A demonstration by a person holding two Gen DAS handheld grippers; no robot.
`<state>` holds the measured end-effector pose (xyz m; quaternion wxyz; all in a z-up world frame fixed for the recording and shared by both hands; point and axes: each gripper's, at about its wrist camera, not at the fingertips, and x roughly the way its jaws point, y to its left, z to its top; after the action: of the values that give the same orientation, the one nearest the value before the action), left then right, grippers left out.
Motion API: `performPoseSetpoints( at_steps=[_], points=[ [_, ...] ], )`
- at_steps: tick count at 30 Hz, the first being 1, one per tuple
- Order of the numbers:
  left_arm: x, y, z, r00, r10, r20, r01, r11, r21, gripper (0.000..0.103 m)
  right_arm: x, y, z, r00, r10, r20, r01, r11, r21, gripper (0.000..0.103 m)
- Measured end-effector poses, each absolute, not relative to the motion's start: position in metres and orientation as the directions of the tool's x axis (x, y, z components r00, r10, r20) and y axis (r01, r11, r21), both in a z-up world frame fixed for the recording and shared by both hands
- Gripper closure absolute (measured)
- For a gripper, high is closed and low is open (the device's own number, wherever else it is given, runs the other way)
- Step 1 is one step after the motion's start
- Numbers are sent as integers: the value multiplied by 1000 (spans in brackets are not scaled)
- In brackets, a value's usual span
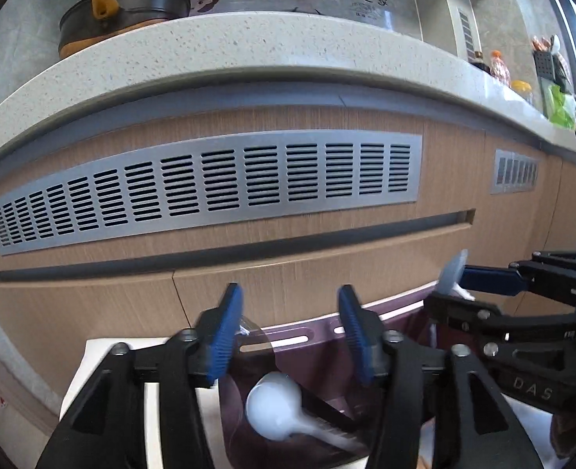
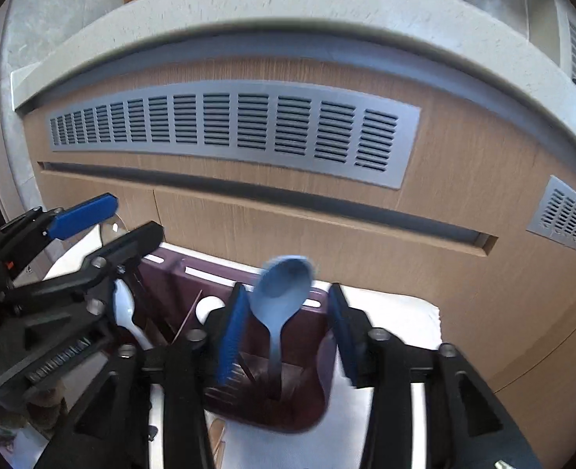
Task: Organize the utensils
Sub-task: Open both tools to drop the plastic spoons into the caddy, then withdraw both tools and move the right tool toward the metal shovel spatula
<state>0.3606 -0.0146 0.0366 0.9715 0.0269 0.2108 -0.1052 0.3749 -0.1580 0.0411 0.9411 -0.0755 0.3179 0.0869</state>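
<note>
Your left gripper stands apart over the white spoon. Your right gripper gapes around the blue spoon, unclamped, in the purple holder.

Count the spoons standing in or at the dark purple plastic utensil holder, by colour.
Pale blue plastic spoon: 1
White plastic spoons: 2 (the second shows only a rounded tip)
Clear plastic spoon: 1
Total: 4

Both views are evenly daylit; highlights are blown at the right edge; straight lines are bowed by fisheye distortion; the blue spoon is motion-smeared.
</note>
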Motion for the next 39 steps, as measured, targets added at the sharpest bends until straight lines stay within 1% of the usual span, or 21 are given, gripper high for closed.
performPoseSetpoints(
  at_steps=[1,3,5,6,8,10,13,16,21,25,28,33,36,39],
  points=[
    [357,-12,41,891,-198,-409,216,976,-4,48,370,-160,45,793,110,-599,-204,975,-91,48],
    [344,-4,55,901,-198,-385,205,979,-22,46,356,-164,55,816,95,-570,-190,976,-108,42],
    [329,5,69,913,-178,-367,178,983,-35,41,338,-168,66,834,78,-546,-173,977,-125,36],
    [323,10,73,915,-167,-368,164,986,-40,36,332,-169,70,837,75,-542,-170,977,-127,34],
    [309,21,79,914,-154,-375,143,988,-57,31,316,-173,76,840,70,-539,-167,977,-132,22],
    [296,28,79,908,-142,-395,128,990,-62,26,299,-175,77,841,56,-538,-163,975,-152,19],
    [275,36,70,889,-116,-444,110,993,-39,25,278,-173,70,820,58,-569,-183,969,-165,13],
    [250,42,53,852,-98,-514,106,994,-14,21,261,-168,54,789,71,-610,-221,960,-174,13],
    [214,51,21,802,-75,-593,107,994,18,19,237,-157,8,705,93,-704,-293,941,-169,13],
    [193,67,-2,756,-86,-649,89,996,-29,18,221,-152,-29,602,110,-791,-318,941,-111,13],
    [184,75,-13,731,-94,-676,64,996,-69,17,209,-147,-52,528,115,-841,-304,951,-61,13],
    [180,75,-21,726,-80,-683,50,997,-64,15,195,-130,-69,527,92,-845,-303,949,-85,13],
    [181,75,-23,721,-90,-687,53,996,-75,15,191,-126,-67,536,86,-840,-316,943,-106,13],
    [179,75,-23,715,-101,-692,72,995,-71,15,184,-131,-56,570,85,-817,-361,920,-156,13]
  ],
)
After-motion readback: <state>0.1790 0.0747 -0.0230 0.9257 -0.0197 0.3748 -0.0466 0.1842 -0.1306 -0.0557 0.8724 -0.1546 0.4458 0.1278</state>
